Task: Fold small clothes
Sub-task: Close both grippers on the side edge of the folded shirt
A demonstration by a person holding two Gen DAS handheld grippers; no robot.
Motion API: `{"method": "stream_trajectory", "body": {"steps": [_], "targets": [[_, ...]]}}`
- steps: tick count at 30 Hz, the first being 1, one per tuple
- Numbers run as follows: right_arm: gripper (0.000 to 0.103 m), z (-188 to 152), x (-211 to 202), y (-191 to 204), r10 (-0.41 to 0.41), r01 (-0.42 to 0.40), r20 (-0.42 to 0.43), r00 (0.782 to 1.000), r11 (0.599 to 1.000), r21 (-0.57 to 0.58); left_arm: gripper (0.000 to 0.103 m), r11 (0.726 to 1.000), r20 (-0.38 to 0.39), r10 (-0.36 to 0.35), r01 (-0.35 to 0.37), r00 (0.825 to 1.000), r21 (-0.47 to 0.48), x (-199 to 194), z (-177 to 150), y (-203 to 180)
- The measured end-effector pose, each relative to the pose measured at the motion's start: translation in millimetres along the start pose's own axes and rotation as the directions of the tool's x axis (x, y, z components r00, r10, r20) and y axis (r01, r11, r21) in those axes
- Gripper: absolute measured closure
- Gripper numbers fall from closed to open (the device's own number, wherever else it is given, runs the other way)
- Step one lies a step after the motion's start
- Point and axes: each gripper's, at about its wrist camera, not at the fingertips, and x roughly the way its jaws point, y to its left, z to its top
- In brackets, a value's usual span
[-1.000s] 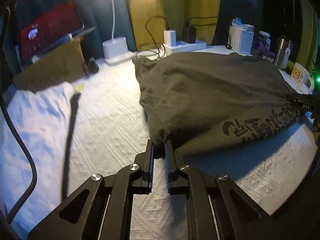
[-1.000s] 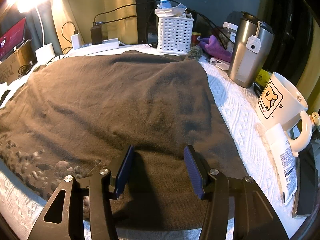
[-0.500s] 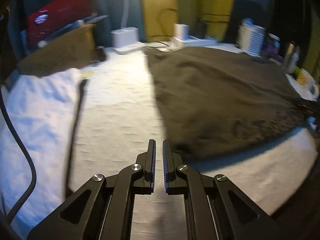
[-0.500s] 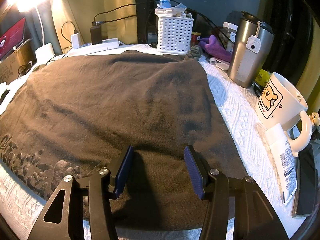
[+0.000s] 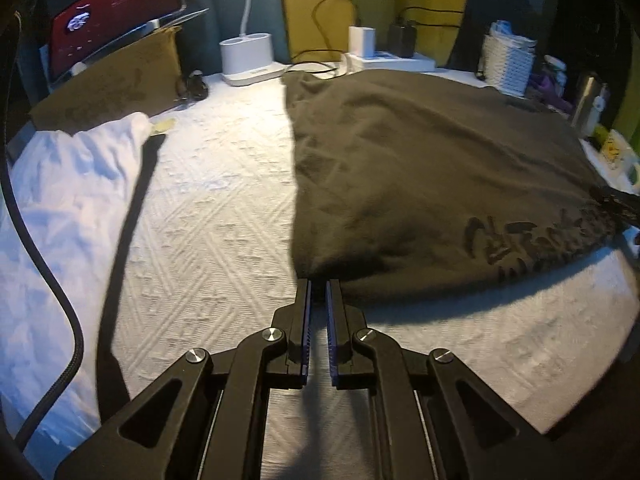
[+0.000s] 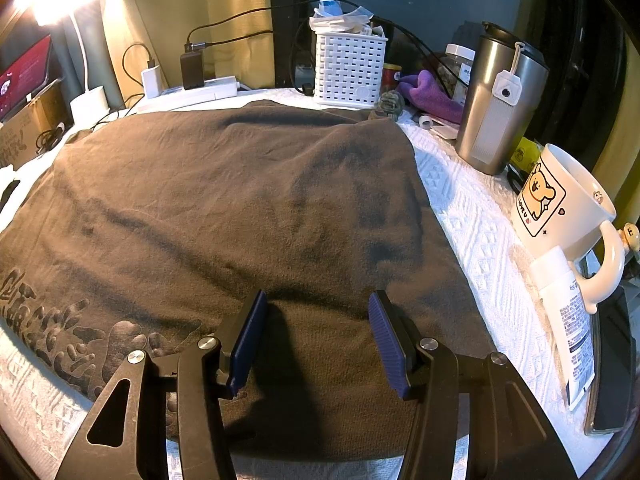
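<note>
Left gripper (image 5: 317, 282): fingers drawn nearly together, only a thin slit between the pads, tips right at the near left corner of the dark shirt (image 5: 420, 168). Whether cloth sits in the slit cannot be told. A second ago that corner was visibly pinched and bunched up between the pads; half a second ago the tips stood just short of the hem in a blurred frame; now they meet the edge again.

Right gripper (image 6: 318, 298): jaws spread wide, holding nothing, hovering over the shirt's near right part. Its pose matches both earlier frames.

Dark shirt (image 6: 224, 216): lies spread on the white textured cover (image 5: 216, 216), printed lettering along the near hem. The left edge now runs straighter and flatter than a second ago, when it was gathered toward the left gripper; the lettering shows more fully in the right wrist view.

White cloth (image 5: 68, 184): crumpled at the far left of the cover, well apart from the shirt, unmoved.

Mug (image 6: 560, 208): right of the shirt, on the cover's edge, beside a steel tumbler (image 6: 500, 100).

Basket (image 6: 348, 68): white, beyond the shirt's far edge.
</note>
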Motion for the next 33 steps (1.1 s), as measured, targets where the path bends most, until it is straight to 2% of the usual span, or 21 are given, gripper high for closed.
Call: {"method": "stream_trajectory", "body": {"steps": [3, 4, 7, 10, 13, 14, 15, 16, 17, 19, 21, 22, 25, 27, 31, 33], "targets": [[0.048, -0.1, 0.0, 0.0, 0.001, -0.001, 0.000, 1.000, 1.000, 0.001, 0.091, 1.000, 0.000, -0.007, 0.007, 1.000, -0.026, 1.2, -0.3, 5.3], [0.048, -0.1, 0.0, 0.1, 0.000, 0.000, 0.000, 1.000, 1.000, 0.001, 0.086, 1.000, 0.000, -0.006, 0.006, 1.000, -0.028, 1.4, -0.3, 5.8], [0.048, -0.2, 0.1, 0.0, 0.000, 0.000, 0.000, 1.000, 1.000, 0.001, 0.062, 0.999, -0.007, -0.011, 0.010, 1.000, -0.049, 3.4, -1.9, 7.8], [0.048, -0.2, 0.1, 0.1, 0.001, -0.001, 0.000, 1.000, 1.000, 0.001, 0.059, 0.997, -0.003, -0.032, 0.032, 0.999, -0.066, 5.9, -5.7, 8.1], [0.048, -0.2, 0.1, 0.1, 0.001, -0.001, 0.000, 1.000, 1.000, 0.001, 0.060, 0.999, 0.033, -0.047, 0.048, 0.998, -0.020, 6.4, -7.7, 2.1], [0.048, -0.2, 0.1, 0.0, 0.001, -0.001, 0.000, 1.000, 1.000, 0.002, 0.064, 0.999, 0.046, -0.052, 0.053, 0.998, -0.007, 7.1, -7.9, 0.7], [0.048, -0.2, 0.1, 0.0, 0.001, -0.001, 0.000, 1.000, 1.000, 0.002, 0.072, 0.998, 0.056, -0.061, 0.061, 0.997, 0.007, 7.1, -7.8, -0.6], [0.048, -0.2, 0.0, -0.1, 0.001, -0.001, 0.000, 1.000, 1.000, 0.002, 0.093, 0.996, 0.060, -0.089, 0.087, 0.994, 0.034, 6.7, -6.9, -3.5], [0.048, -0.1, 0.0, -0.5, 0.002, -0.002, 0.000, 1.000, 1.000, 0.004, 0.094, 0.995, 0.062, -0.084, 0.081, 0.994, 0.055, 5.4, -5.6, -5.4], [0.048, -0.2, 0.5, -1.6, 0.003, -0.003, 0.000, 1.000, 1.000, 0.008, 0.095, 0.993, 0.109, -0.032, 0.020, 0.994, 0.115, -2.3, -0.3, -7.4], [0.048, 0.0, 0.2, -1.1, -0.012, 0.012, 0.001, 1.000, 1.000, 0.007, 0.095, 0.988, 0.139, -0.022, 0.000, 0.990, 0.155, -13.3, 7.9, -6.8], [0.048, 0.1, 0.1, -0.4, -0.019, 0.019, 0.002, 1.000, 1.000, 0.004, 0.095, 0.982, 0.180, -0.003, -0.031, 0.984, 0.189, -24.0, 13.7, -8.2], [0.048, 0.5, 0.3, 2.0, -0.033, 0.033, 0.002, 0.999, 0.999, -0.011, 0.095, 0.961, 0.223, 0.024, -0.083, 0.975, 0.262, -40.8, 22.4, -14.4], [0.048, 0.5, 0.7, -0.8, -0.023, 0.023, 0.000, 1.000, 1.000, -0.001, 0.095, 0.955, 0.215, 0.028, -0.090, 0.976, 0.283, -43.3, 20.8, -16.3], [0.046, 0.7, 0.4, -1.6, -0.017, 0.017, -0.003, 1.000, 1.000, 0.002, 0.095, 0.950, 0.092, 0.028, -0.055, 0.995, 0.309, -25.6, -2.5, -15.9], [0.046, 0.4, -0.1, -0.5, -0.020, 0.020, -0.003, 1.000, 1.000, -0.001, 0.095, 0.960, 0.051, 0.014, -0.027, 0.999, 0.279, -18.8, -13.7, -13.4]]}}
